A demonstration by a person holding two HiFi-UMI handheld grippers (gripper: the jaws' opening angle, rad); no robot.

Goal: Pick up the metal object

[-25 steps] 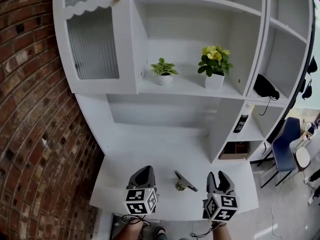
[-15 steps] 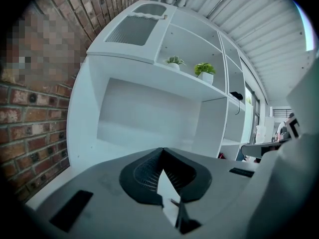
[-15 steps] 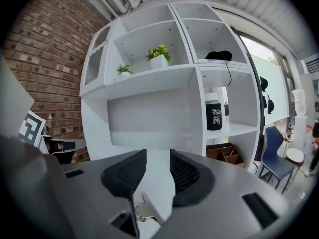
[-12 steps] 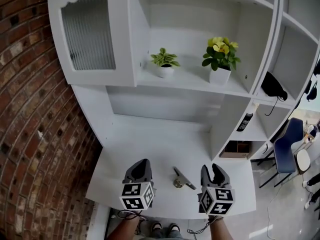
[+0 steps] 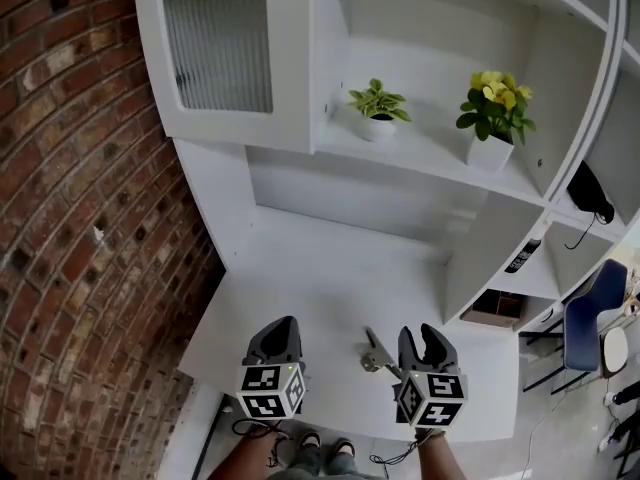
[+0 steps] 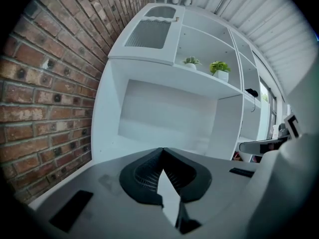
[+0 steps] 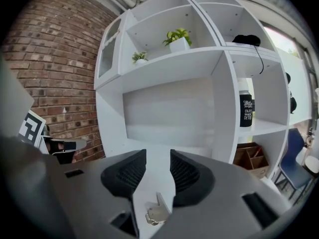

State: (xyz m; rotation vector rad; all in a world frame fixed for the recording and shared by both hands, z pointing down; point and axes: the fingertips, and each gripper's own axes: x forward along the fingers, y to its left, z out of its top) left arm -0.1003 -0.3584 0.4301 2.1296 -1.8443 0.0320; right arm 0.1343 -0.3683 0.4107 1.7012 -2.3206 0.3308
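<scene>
Metal object [image 5: 376, 354]: a thin dark bar with a brassy lump on one side, lying flat on the white surface [image 5: 300, 298] near its front edge. In the head view the bar runs from 11 o'clock to 5 o'clock. It sits between my two tongs, much closer to the right one.

Right tongs [image 5: 427, 340]: just beside the metal object, which lies at its 9 o'clock in the head view. In the right gripper view the jaws stand a little apart with a narrow gap between them. The metal object shows low in that gap, resting on the surface, and neither jaw grips it.

Left tongs [image 5: 277, 334]: at 9 o'clock from the metal object and well apart from it. In the left gripper view the jaw tips meet, and nothing is held between them.

Shelf unit [image 5: 470, 218]: white, rising at 12 o'clock beyond the surface. One shelf carries a small green plant [image 5: 377, 101] and, at its 3 o'clock, a yellow flower [image 5: 494, 100] in a white pot. A ribbed glass door [image 5: 218, 38] closes the compartment at 10 o'clock. A black bottle [image 7: 245, 110] stands in a side compartment at 2 o'clock, above a wooden box [image 7: 253, 160].

Brick wall [image 5: 70, 218]: fills the 9 o'clock side.

Blue chair [image 5: 592, 320]: on the floor at 3 o'clock.
</scene>
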